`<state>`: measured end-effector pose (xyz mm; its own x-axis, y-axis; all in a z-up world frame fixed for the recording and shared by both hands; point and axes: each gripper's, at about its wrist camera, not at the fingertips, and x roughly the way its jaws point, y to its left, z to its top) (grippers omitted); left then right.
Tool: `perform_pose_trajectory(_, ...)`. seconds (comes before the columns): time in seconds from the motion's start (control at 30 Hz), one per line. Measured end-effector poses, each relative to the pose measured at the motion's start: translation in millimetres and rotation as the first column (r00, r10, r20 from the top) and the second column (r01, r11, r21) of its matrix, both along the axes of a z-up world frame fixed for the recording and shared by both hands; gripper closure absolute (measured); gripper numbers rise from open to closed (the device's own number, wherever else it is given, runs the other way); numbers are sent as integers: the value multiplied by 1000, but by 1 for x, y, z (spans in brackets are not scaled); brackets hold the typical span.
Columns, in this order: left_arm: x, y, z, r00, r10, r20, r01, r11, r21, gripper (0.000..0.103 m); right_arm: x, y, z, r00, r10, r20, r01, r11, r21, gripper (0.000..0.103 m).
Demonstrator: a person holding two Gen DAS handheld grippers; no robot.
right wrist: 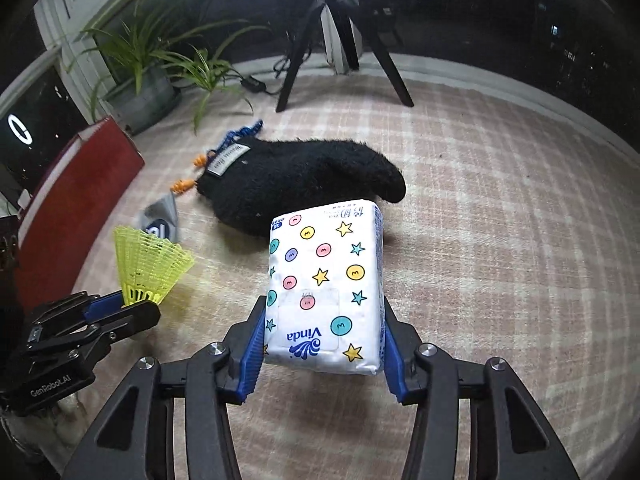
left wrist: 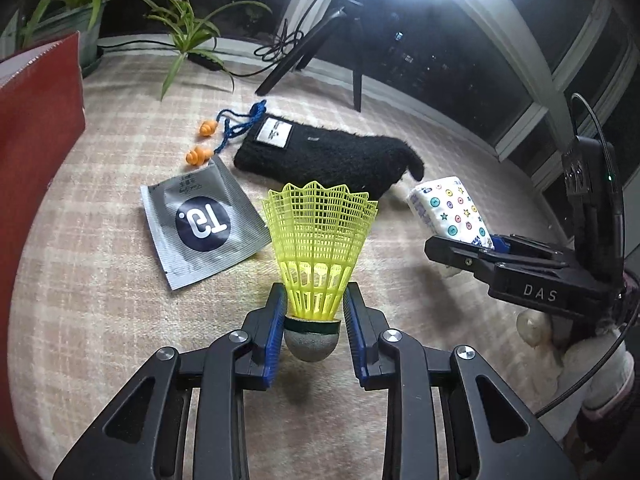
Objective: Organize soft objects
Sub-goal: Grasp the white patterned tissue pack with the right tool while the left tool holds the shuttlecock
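We take the black fuzzy mitten (left wrist: pixel 328 156) as our landmark, lying flat on the plaid blanket (left wrist: pixel 100 320) that covers the surface. Our left tongs (left wrist: pixel 314 312) are clenched on the yellow shuttlecock (left wrist: pixel 318 248), blue pads pressing the base of its plastic skirt just above the grey cork, skirt pointing toward the mitten; it sits on the near side of the mitten, lifted clear of the blanket. Our right tongs (right wrist: pixel 322 344) are clamped on the tissue pack (right wrist: pixel 326 288), a white Vinda pack printed with coloured dots and stars, gripped by its long sides; its far end reaches the near edge of the mitten's thumb end, and we cannot tell whether the two touch. From the left wrist view the pack (left wrist: pixel 450 210) shows just right of the mitten. To the left of the mitten lies a silver foil sachet (left wrist: pixel 202 226) flat on the blanket, and beyond it, by the mitten's cuff, a pair of orange earplugs (left wrist: pixel 199 155) on a blue cord (left wrist: pixel 240 124). Farther left of the mitten stands a red box (left wrist: pixel 38 140), and behind it a potted plant (left wrist: pixel 84 12) and a black tripod (left wrist: pixel 320 48).
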<state>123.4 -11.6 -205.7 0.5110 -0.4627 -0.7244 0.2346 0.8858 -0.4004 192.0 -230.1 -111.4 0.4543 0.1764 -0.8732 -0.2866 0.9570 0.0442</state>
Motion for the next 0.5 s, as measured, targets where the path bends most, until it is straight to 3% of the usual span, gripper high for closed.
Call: perform_pose_trajectory(0.5, -31, 43, 58, 991, 99, 93, -91, 993, -81, 76, -12, 39, 64, 988, 115, 102, -121, 991, 55, 57)
